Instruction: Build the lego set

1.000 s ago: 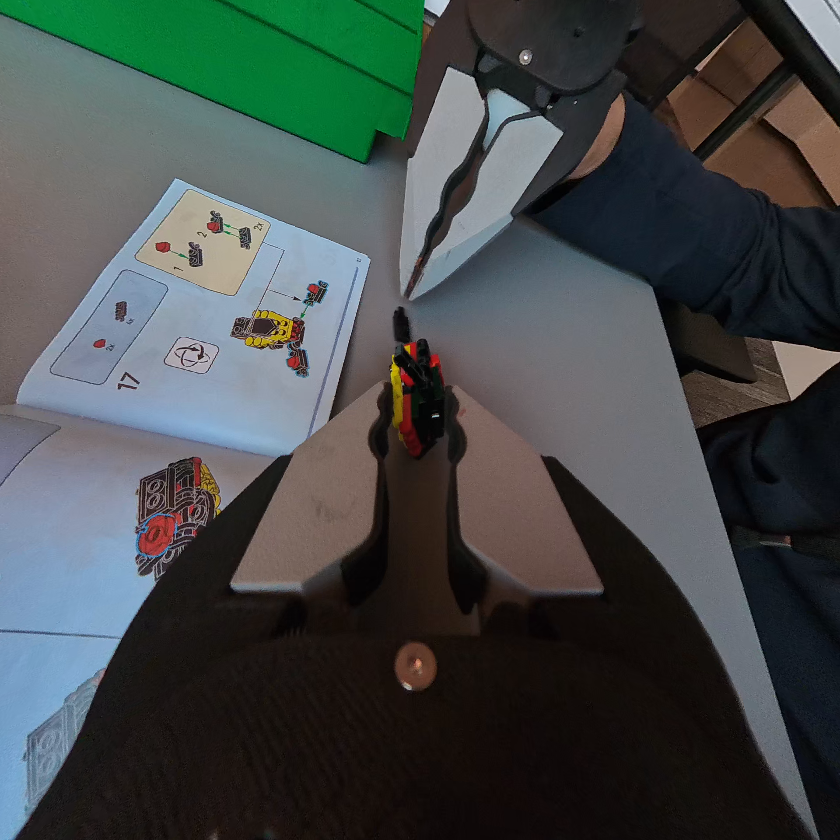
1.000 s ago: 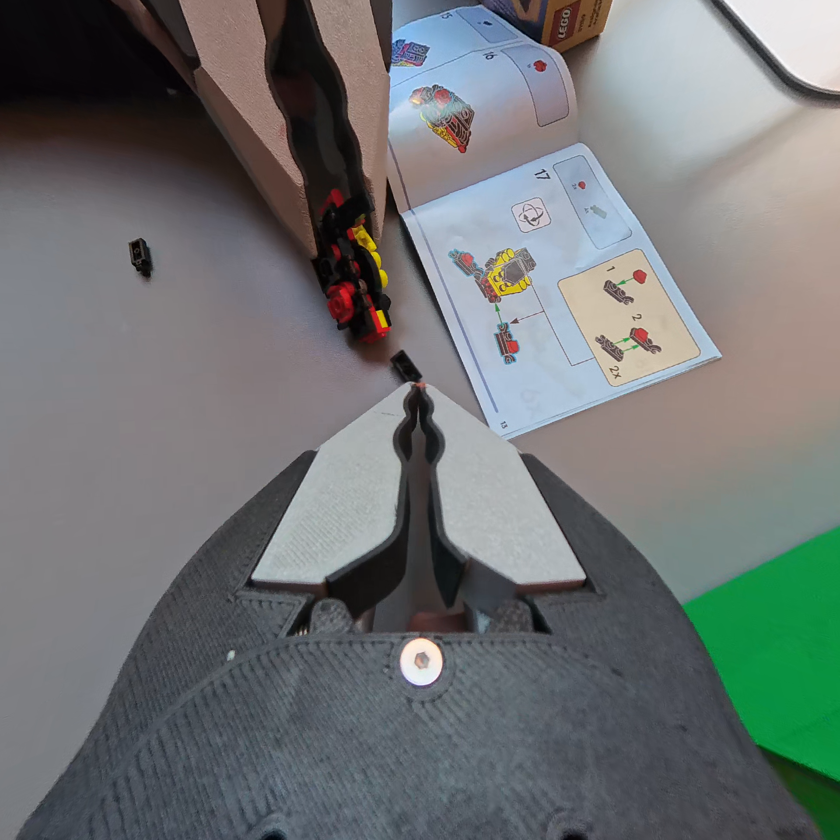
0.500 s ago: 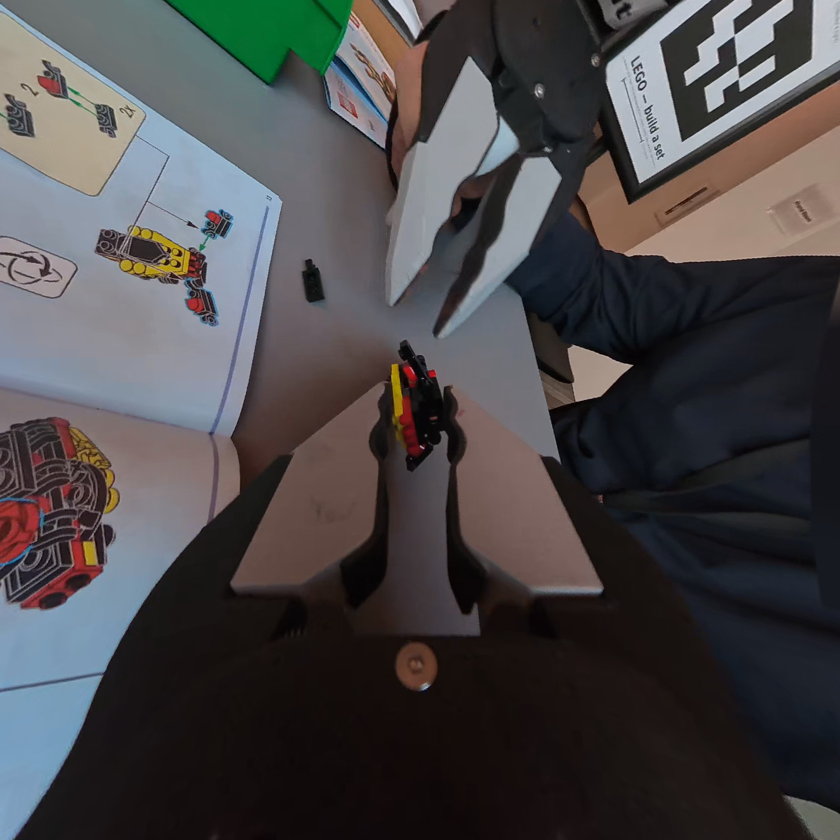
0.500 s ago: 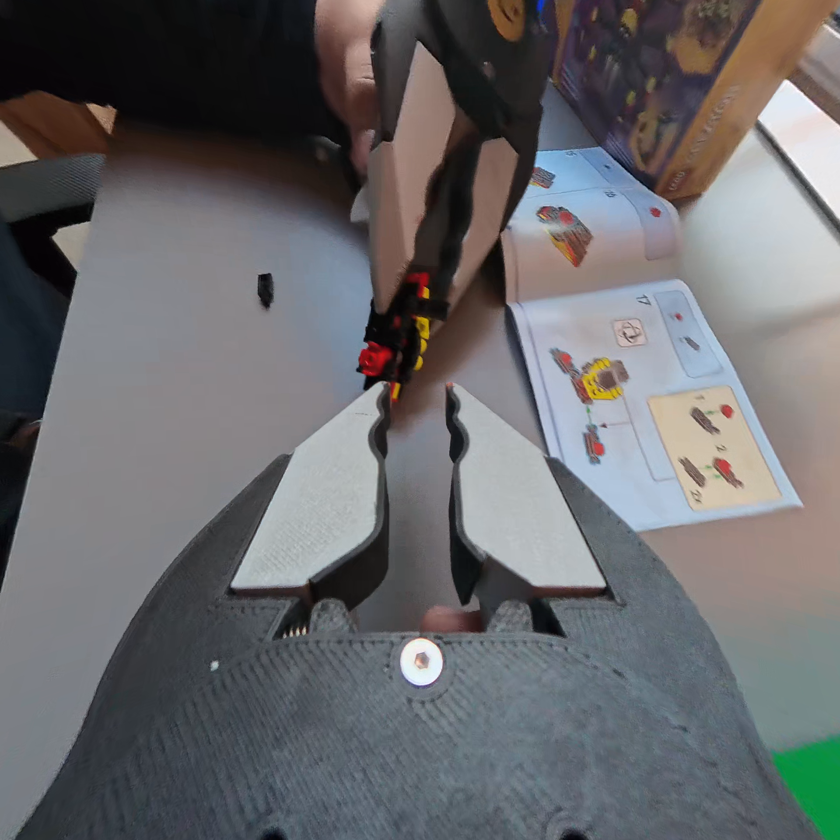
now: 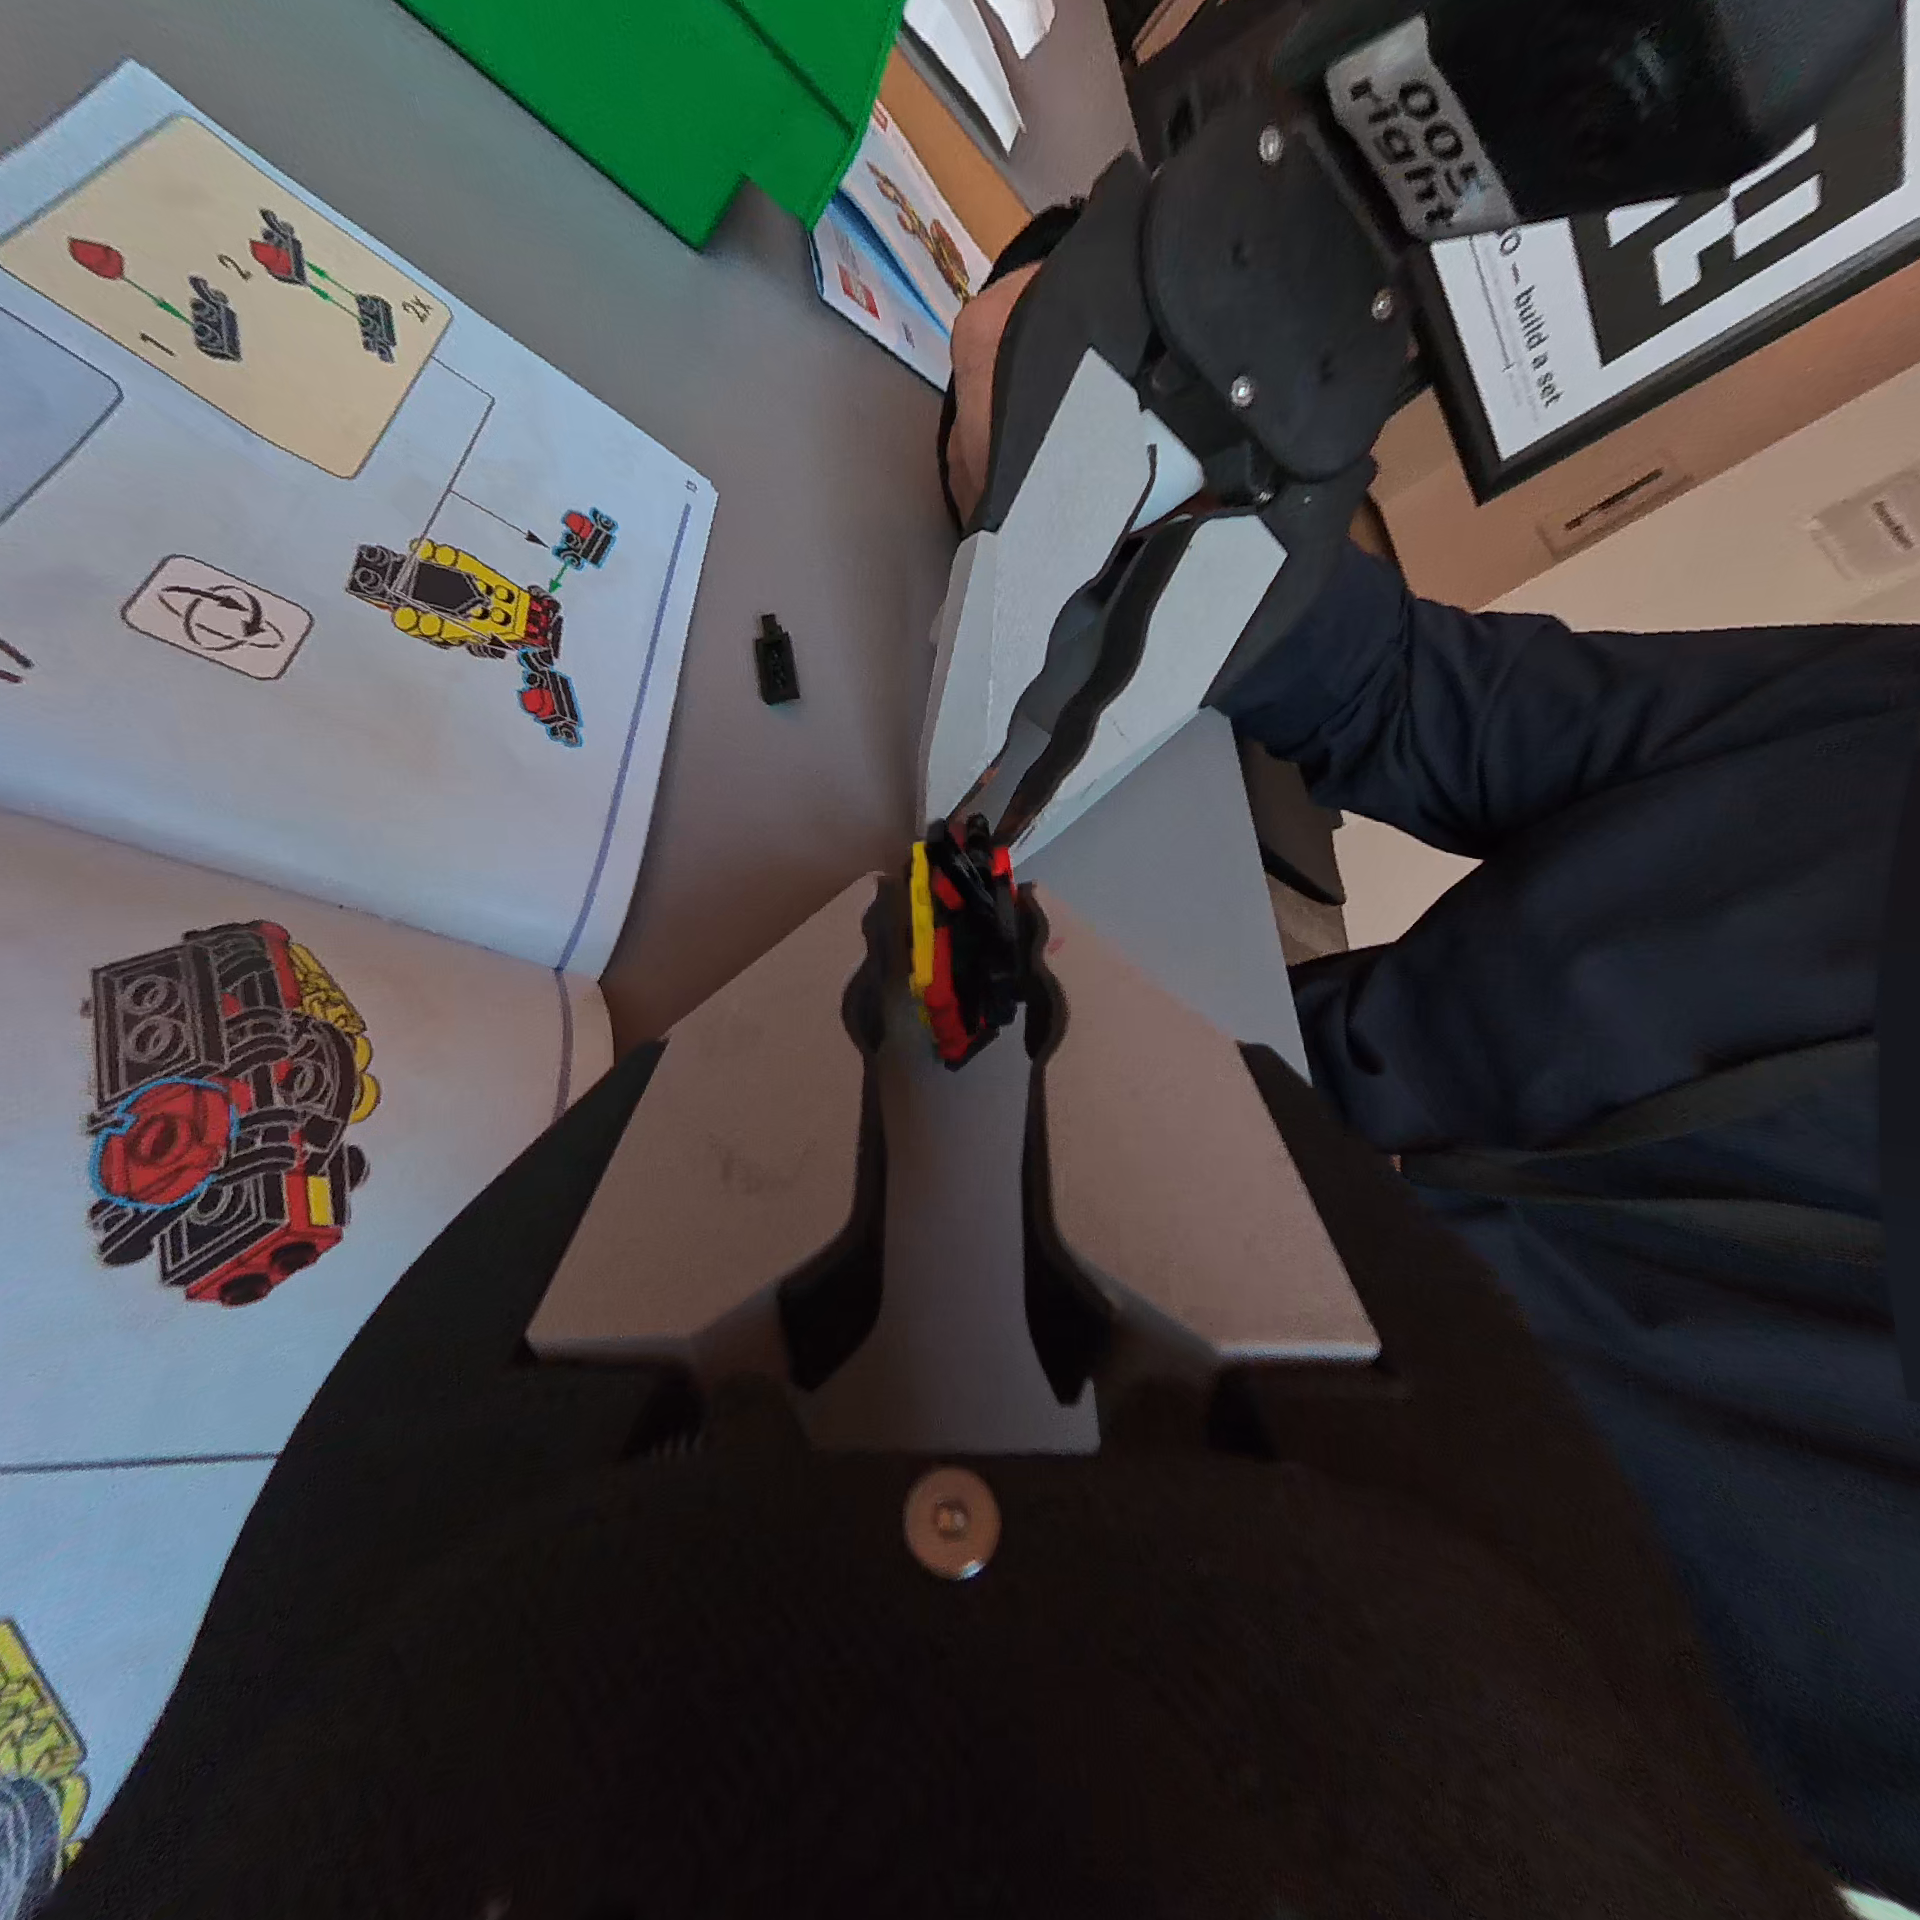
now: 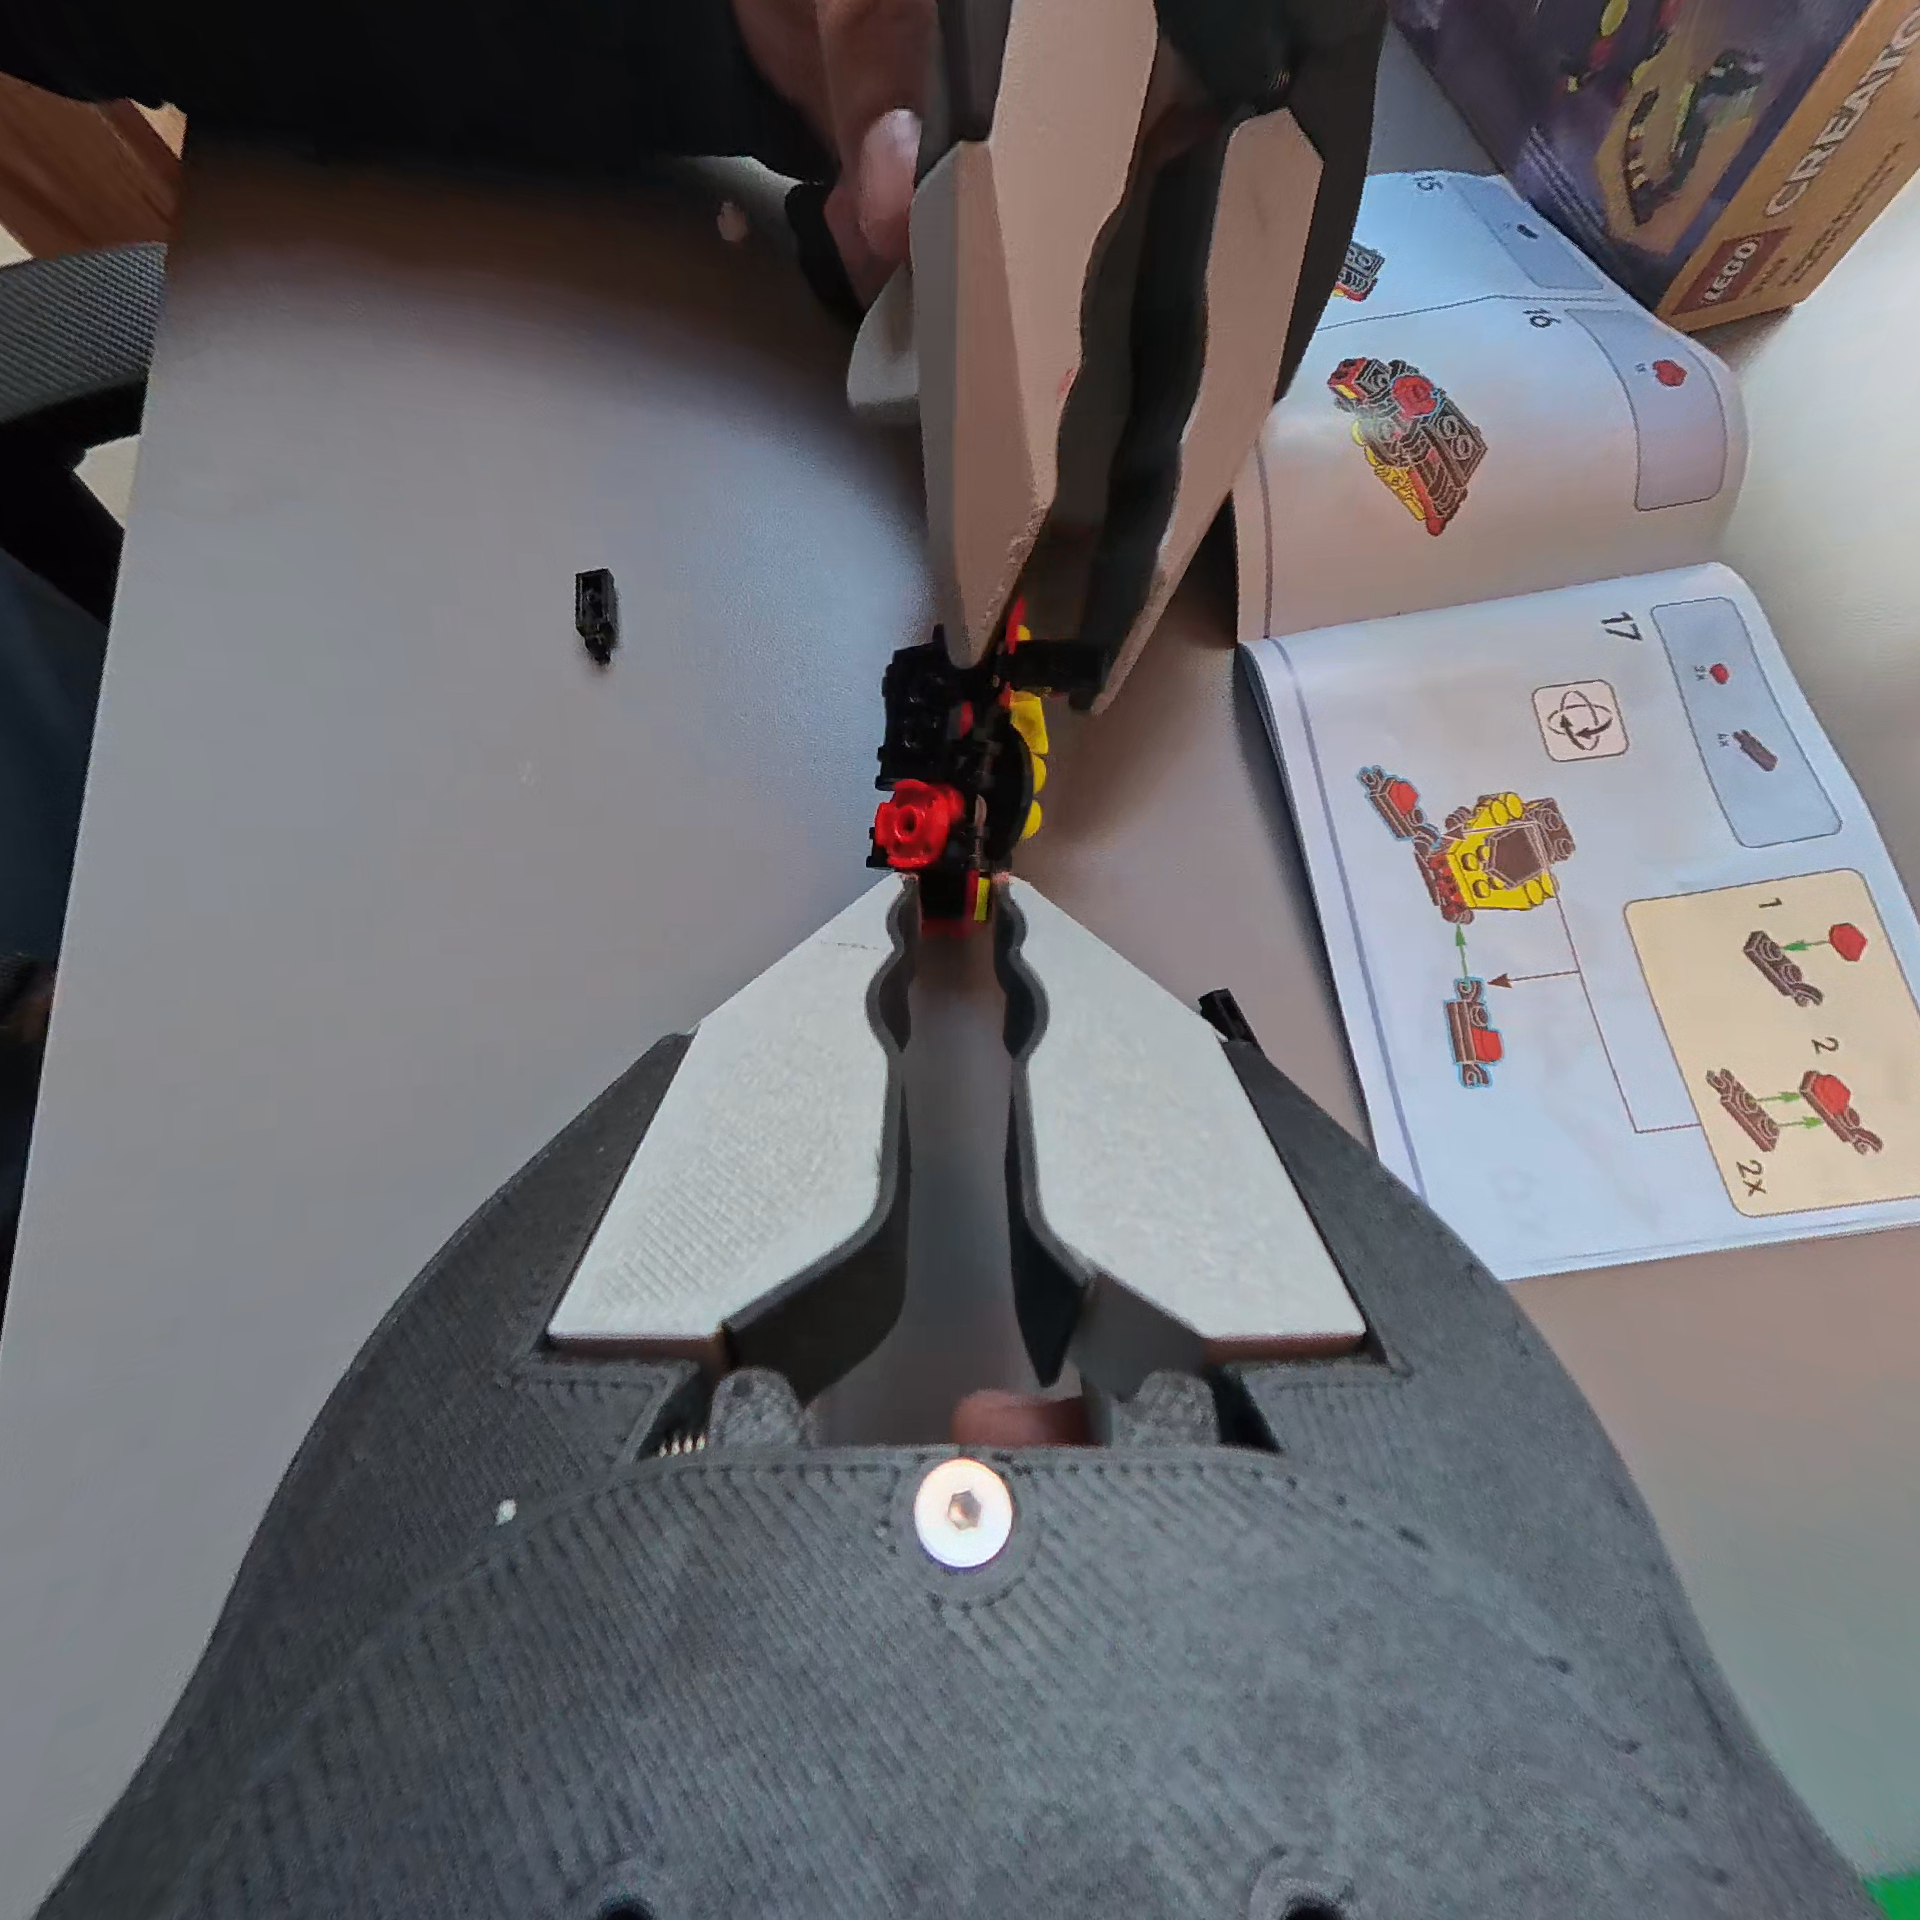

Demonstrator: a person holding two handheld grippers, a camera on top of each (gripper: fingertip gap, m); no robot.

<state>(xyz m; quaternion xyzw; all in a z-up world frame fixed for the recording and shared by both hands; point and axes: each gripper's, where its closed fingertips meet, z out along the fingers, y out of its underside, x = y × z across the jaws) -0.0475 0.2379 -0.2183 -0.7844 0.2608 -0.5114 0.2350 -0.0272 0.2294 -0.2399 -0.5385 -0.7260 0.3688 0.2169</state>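
Small lego sub-assembly [image 5: 961, 951], black, red and yellow, held off the grey table [image 6: 416, 935] between two grippers. Left gripper [image 5: 956, 925] is closed down onto it, fingers parted only by the model's own width, which sits right at the tips and juts out a little beyond them. Right gripper [image 6: 951, 894] comes in from the opposite side: its tips are nearly together and flank the red-and-yellow end of the model; contact looks likely, a firm clamp I cannot confirm from either view. A round red stud piece [image 6: 914, 821] stands out to the left of the right gripper's fingertip line, outside the grasp. Handling judgement: the piece should be very light and rigid, hard plastic, a bit slick on smooth faces, and held together only by stud friction, so a sideways twist or a pinch across a joint could pop parts off. Best hold is probably across flat opposing plate faces, squeezing in the direction the bricks press together, away from the protruding stud piece. One loose black brick [image 6: 595, 611] lies on the table well to the left of the right fingers; another small black piece [image 6: 1226, 1018] peeks out just beside the right finger's outer edge. Open instruction booklet [image 6: 1558, 935] lies off to the right of those fingers, with a set box [image 6: 1714, 135] beyond.
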